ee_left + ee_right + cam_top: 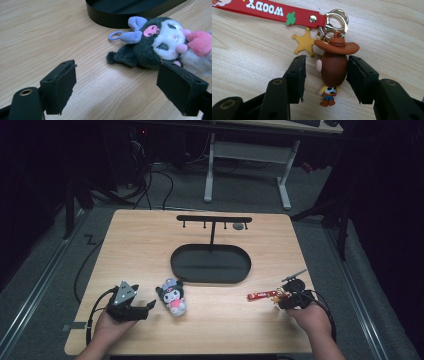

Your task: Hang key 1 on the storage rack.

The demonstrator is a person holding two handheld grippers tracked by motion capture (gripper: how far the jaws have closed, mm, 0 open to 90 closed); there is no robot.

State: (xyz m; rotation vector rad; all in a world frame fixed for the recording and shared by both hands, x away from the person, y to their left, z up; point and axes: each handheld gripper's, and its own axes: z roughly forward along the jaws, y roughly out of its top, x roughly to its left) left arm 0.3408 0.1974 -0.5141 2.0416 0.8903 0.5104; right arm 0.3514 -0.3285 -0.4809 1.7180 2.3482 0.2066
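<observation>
A dark plush keychain point(172, 300) with a white face, pink body and purple ring point(115, 35) lies on the wooden table point(140, 250). My left gripper point(149, 307) sits just left of it, open wide; in the left gripper view point(117, 82) the plush point(152, 47) lies ahead, past the right-hand jaw. A cowboy figure keychain point(334, 67) with a red "WOODY" strap point(260, 295), yellow star point(305, 43) and gold clasp point(337, 18) lies near the right edge. My right gripper point(327, 65) is open and straddles the figure's head, with a gap on the left side.
A black hanger stand point(214, 219) with several pegs rises from an oval black base point(172, 262) at the table's middle, just beyond the plush. A small grey disc point(239, 226) lies by the stand's bar. Desk legs and cables are on the floor behind.
</observation>
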